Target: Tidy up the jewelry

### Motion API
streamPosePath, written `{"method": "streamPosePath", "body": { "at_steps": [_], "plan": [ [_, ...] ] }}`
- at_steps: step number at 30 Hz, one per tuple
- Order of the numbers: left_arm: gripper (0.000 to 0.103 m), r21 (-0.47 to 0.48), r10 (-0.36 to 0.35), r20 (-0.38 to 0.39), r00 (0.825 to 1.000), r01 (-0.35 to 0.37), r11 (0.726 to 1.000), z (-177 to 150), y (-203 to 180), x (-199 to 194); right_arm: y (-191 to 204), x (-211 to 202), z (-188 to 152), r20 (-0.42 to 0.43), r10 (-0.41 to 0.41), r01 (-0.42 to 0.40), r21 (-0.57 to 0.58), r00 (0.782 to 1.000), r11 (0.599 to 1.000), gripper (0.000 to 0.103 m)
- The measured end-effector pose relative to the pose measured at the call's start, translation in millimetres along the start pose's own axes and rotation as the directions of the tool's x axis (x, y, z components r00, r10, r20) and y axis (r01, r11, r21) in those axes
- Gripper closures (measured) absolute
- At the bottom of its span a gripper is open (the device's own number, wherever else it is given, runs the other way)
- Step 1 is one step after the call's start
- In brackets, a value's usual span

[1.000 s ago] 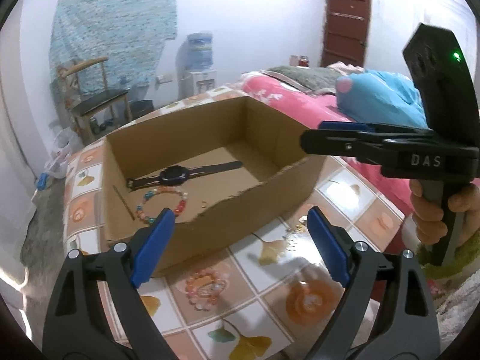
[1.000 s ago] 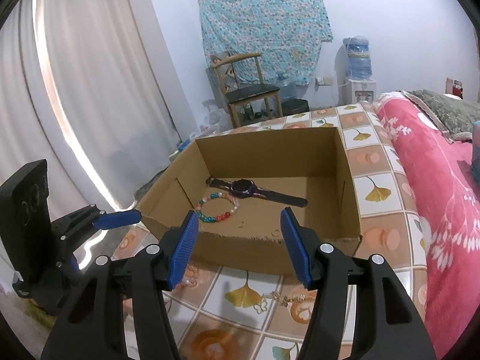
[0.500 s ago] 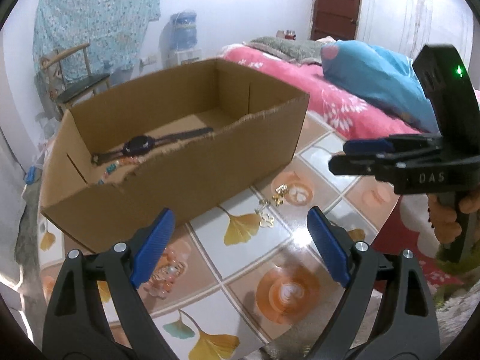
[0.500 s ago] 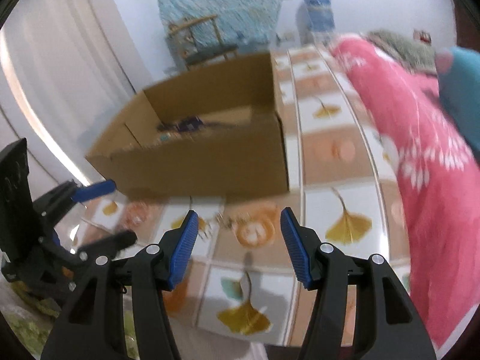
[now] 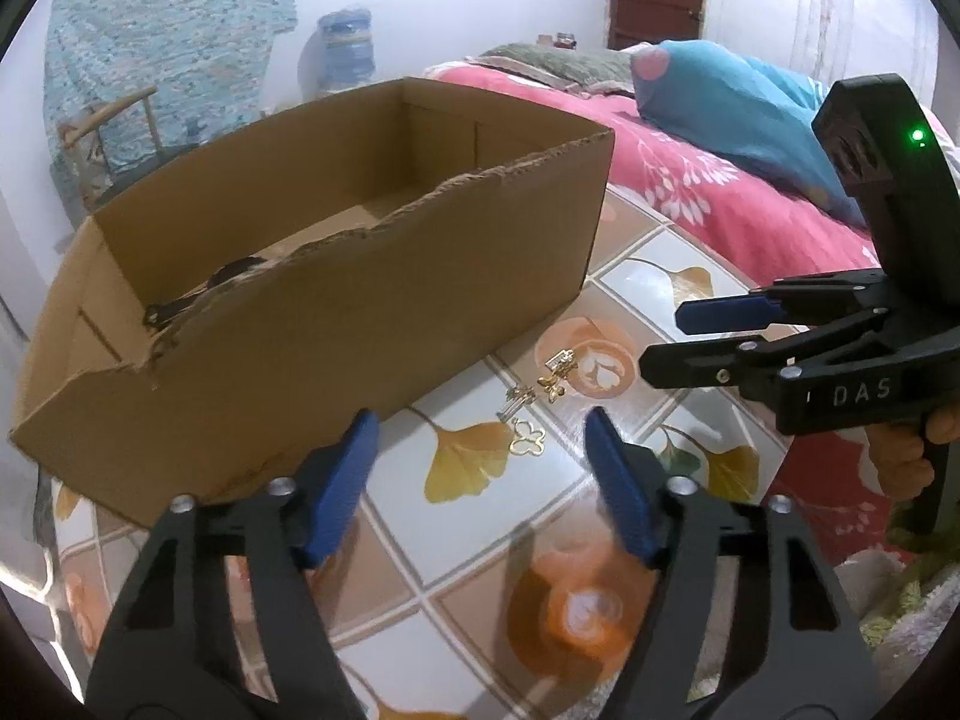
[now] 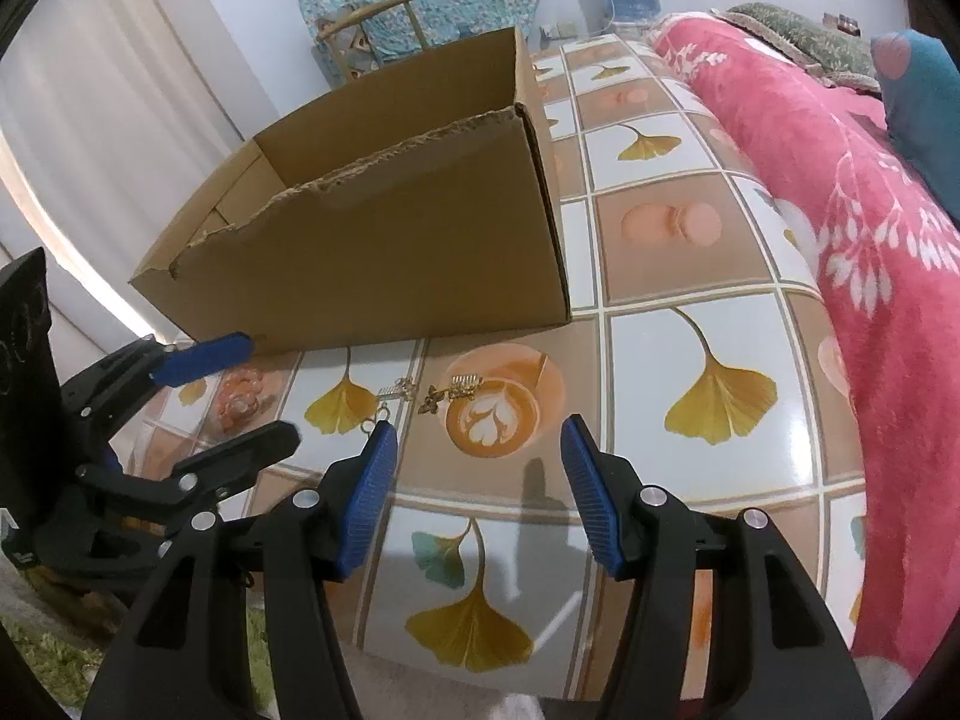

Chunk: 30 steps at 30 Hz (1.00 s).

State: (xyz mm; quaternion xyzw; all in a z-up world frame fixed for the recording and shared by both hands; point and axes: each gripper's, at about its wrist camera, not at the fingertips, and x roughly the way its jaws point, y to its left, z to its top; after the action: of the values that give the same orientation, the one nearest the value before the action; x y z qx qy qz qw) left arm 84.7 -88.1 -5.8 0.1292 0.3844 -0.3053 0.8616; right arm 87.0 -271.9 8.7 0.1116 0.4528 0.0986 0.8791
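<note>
A cardboard box (image 5: 336,276) stands on the tiled table; it also shows in the right wrist view (image 6: 384,252). A dark watch strap (image 5: 198,294) peeks over its torn front wall. Small gold jewelry pieces (image 5: 540,390) lie on the table just in front of the box, also seen in the right wrist view (image 6: 438,393). A pink bead bracelet (image 6: 240,396) lies further left. My left gripper (image 5: 486,480) is open and empty, low, just short of the gold pieces. My right gripper (image 6: 480,492) is open and empty, near the table's front edge.
The table top (image 6: 690,330) has a glossy leaf and cup pattern. A bed with a pink blanket (image 6: 840,192) borders its right side, with a blue pillow (image 5: 738,102). A chair (image 6: 366,18) and a water dispenser (image 5: 345,48) stand behind.
Both grippers have dropped lower and moved toward the table in front of the box. The left gripper shifted right from the pink bracelet toward the gold pieces. Both stay open.
</note>
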Motion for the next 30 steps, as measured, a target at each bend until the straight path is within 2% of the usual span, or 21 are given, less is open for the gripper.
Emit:
{"method": "streamPosePath", "body": {
  "at_steps": [5,8,18,25,30],
  "plan": [
    [0.066,0.032,-0.008,-0.032,0.999,0.009,0.999,5.9,-1.5,17.6,-1.0,9.3,2.1,-0.008,0.012,-0.012,-0.002,1.0,1.0,0.054],
    [0.076,0.055,-0.017,-0.054,0.998,0.02,0.998,8.1,-2.9,28.4,-3.3,15.1,3.2,-0.017,0.02,-0.02,0.005,1.0,1.0,0.056],
    [0.088,0.134,-0.038,-0.119,0.992,0.054,0.989,9.9,-12.1,49.2,-7.3,25.4,1.3,-0.036,0.038,-0.037,0.025,0.999,0.999,0.056],
    [0.09,0.128,-0.063,-0.152,0.986,0.082,0.988,11.6,-8.2,54.4,-9.2,25.0,0.9,-0.032,0.041,-0.04,0.031,0.999,0.999,0.056],
    [0.097,0.135,-0.065,-0.156,0.986,0.087,0.987,11.7,-5.8,54.7,-9.8,24.4,-0.7,-0.028,0.045,-0.044,0.037,0.999,0.998,0.056]
  ]
}}
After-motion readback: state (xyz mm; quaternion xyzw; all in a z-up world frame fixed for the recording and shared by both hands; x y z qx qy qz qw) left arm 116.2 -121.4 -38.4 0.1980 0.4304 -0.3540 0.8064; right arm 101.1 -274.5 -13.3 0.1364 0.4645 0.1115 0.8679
